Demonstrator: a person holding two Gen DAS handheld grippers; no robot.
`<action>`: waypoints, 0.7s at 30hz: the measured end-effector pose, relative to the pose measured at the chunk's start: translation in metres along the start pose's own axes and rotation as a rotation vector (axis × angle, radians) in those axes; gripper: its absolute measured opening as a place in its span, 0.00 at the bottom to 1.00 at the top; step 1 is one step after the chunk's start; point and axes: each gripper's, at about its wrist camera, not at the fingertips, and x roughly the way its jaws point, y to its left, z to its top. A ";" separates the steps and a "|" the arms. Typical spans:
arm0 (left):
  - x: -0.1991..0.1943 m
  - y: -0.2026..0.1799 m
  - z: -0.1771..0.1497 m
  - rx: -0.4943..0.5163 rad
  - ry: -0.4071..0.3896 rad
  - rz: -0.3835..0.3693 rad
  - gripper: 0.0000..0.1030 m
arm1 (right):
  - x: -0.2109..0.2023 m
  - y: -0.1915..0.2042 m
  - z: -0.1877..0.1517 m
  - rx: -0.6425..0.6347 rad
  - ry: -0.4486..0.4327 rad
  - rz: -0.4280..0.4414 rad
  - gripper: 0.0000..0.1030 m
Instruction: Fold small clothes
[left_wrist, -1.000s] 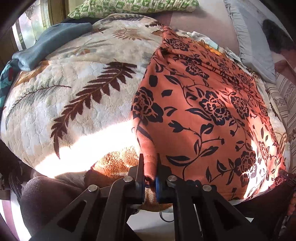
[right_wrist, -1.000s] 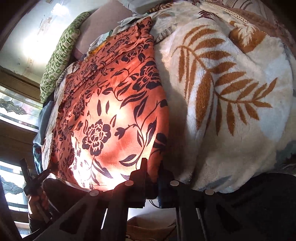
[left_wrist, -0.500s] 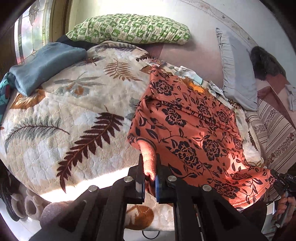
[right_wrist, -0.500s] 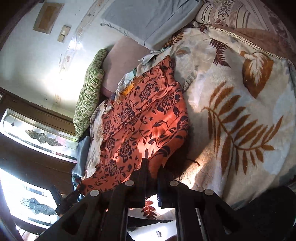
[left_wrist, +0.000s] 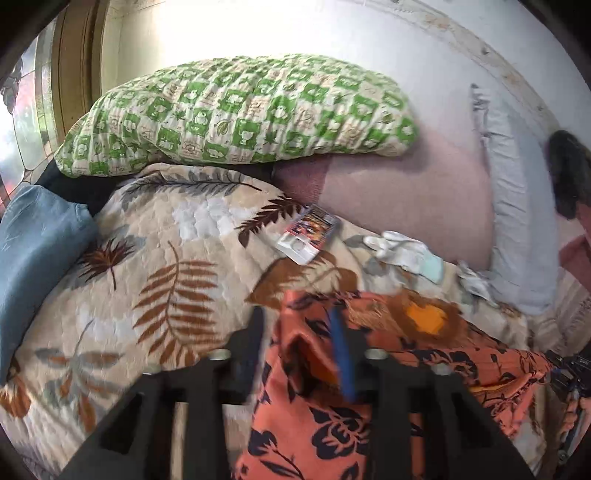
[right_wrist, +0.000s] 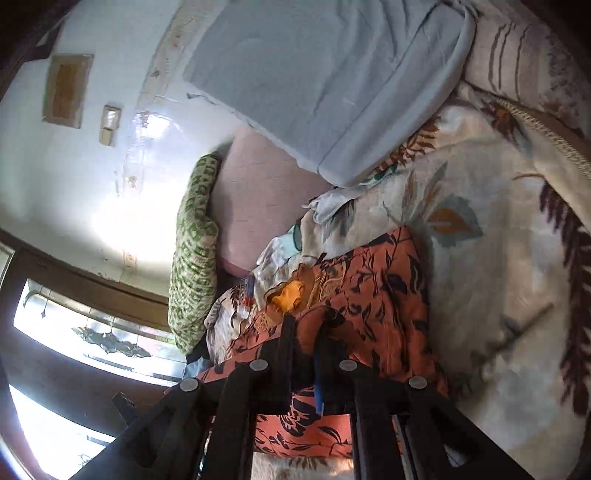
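An orange garment with black flowers (left_wrist: 321, 424) lies doubled over on the leaf-print blanket (left_wrist: 166, 258). Its folded edge is bunched up near the pillows. My left gripper (left_wrist: 297, 343) hovers over that edge and its jaws are opening. The cloth stands between them beside the blue pad, and the other finger (left_wrist: 255, 332) is clear of it. In the right wrist view the same garment (right_wrist: 369, 288) shows an orange-yellow inner patch. My right gripper (right_wrist: 304, 339) is shut on a fold of it at the far corner.
A green checked pillow (left_wrist: 236, 114) and a grey pillow (left_wrist: 517, 206) lean against the wall at the back. A folded blue cloth (left_wrist: 33, 258) lies at the left. A small printed packet (left_wrist: 308, 232) and pale small clothes (left_wrist: 402, 251) lie just beyond the garment.
Both grippers carried the garment's near hem up and across toward the pillows, folding it over itself. The left jaws, pinched on the hem before, now stand apart. The right stays pinched.
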 end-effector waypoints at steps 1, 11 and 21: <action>0.031 0.000 0.006 -0.009 0.006 0.076 0.84 | 0.025 -0.009 0.018 0.017 0.012 -0.042 0.19; 0.015 0.033 -0.033 0.063 0.023 0.135 0.84 | 0.042 -0.039 -0.002 -0.133 -0.053 -0.311 0.73; -0.043 0.011 -0.120 0.162 0.049 0.074 0.84 | 0.043 0.032 -0.096 -0.372 0.117 -0.225 0.73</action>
